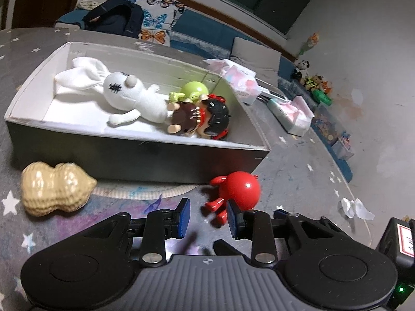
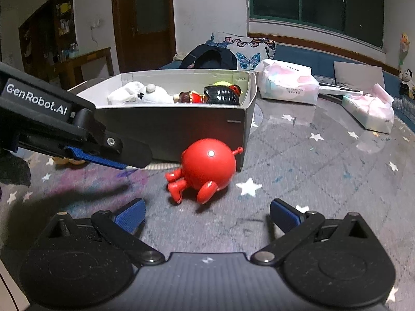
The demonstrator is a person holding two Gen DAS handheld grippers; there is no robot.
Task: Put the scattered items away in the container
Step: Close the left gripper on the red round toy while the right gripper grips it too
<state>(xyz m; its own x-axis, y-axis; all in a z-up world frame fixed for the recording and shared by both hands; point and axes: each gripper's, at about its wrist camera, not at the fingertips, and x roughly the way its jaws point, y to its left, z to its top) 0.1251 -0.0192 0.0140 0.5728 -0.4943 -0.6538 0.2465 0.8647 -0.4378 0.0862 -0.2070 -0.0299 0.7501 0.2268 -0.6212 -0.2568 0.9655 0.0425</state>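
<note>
Red figure (image 2: 207, 167) lies against box (image 2: 168, 129) front wall, both grippers, left (image 1: 207, 219) and right (image 2: 207, 213), spread-fingered around it for pickup.

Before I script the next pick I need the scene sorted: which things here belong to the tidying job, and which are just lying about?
Part of the job:
- red round toy, on the mat beside the box
- peanut-shaped toy, also outside it
- box, already holding the white plush rabbit and dolls
- left gripper and right gripper, both open

Lying about:
- tissue packs
- crumpled paper
- backpack
</note>
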